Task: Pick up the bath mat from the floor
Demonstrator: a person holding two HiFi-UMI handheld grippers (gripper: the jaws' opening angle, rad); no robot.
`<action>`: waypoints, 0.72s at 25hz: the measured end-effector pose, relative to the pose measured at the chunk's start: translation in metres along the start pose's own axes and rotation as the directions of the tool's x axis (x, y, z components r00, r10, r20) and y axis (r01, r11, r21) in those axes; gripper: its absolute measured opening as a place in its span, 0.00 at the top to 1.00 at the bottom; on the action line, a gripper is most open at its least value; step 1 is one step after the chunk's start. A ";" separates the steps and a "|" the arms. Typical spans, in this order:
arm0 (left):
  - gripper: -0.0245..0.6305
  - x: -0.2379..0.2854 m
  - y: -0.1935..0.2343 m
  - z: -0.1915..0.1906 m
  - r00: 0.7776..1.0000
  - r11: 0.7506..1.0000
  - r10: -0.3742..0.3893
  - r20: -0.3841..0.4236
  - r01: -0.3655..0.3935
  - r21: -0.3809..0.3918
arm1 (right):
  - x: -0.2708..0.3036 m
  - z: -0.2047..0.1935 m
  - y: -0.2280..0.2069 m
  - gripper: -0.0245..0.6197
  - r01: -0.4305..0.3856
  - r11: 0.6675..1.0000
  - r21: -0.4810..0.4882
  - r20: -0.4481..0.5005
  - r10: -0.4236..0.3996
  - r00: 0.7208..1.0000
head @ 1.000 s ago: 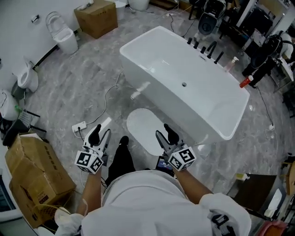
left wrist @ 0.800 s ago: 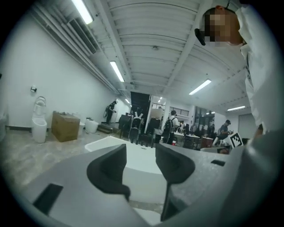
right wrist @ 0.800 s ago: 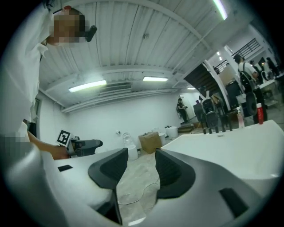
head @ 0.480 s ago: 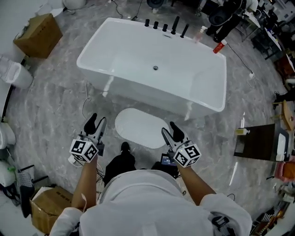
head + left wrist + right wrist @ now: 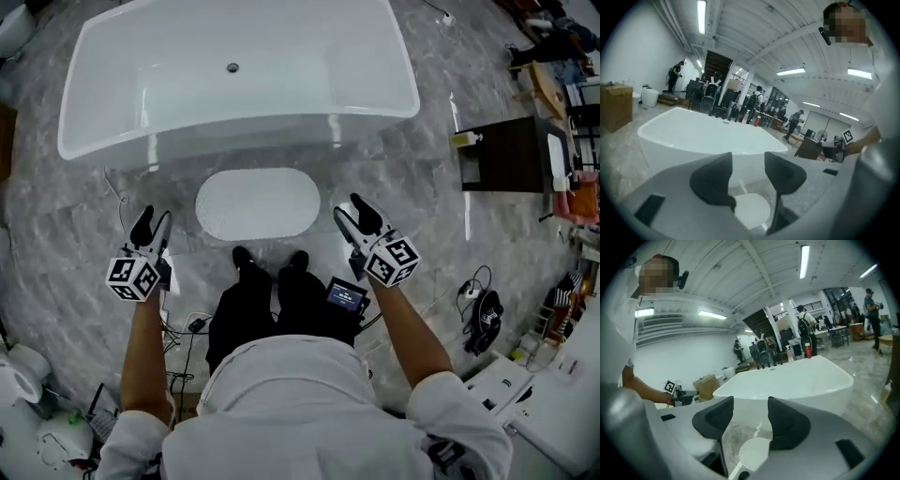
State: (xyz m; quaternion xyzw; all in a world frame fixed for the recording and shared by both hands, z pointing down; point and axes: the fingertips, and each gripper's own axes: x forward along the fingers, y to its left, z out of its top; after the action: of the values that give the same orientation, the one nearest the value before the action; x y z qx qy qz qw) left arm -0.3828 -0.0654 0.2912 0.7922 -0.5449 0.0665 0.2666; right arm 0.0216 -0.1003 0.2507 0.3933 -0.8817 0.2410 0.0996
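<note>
The person's shoes [image 5: 246, 261] stood at lower centre, toes just short of the white oval bath mat [image 5: 258, 202] lying flat on the floor mid-frame. Bare marble floor [image 5: 412, 202] lay open on both sides. There the left gripper [image 5: 155, 218] and right gripper [image 5: 347, 208] pointed ahead and slightly down. The left's jaws were apart and empty; the right's had just been opening, nothing between them. The bathtub [image 5: 244, 141] wall hemmed the mat's far edge, across the top.
</note>
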 end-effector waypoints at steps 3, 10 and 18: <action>0.63 0.036 0.016 -0.036 0.999 0.999 -0.008 -0.038 0.007 -0.050 | 0.001 -0.050 -0.058 0.60 0.044 0.997 0.071 -0.075 -0.039 0.996; 0.63 0.100 0.072 -0.179 0.975 0.984 0.057 -0.214 -0.091 -0.152 | 0.025 -0.238 -0.194 0.60 0.186 0.956 0.226 -0.372 -0.091 0.924; 0.59 0.138 0.143 -0.370 0.890 0.918 0.153 -0.430 -0.288 -0.271 | 0.074 -0.399 -0.264 0.60 0.208 0.937 0.281 -0.461 -0.058 0.885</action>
State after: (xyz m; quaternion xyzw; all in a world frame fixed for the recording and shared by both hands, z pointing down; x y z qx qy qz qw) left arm -0.3883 -0.0339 0.7102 0.6383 -0.5697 0.1658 0.4905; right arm 0.1623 -0.0994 0.7145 0.3986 -0.7544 0.4579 0.2497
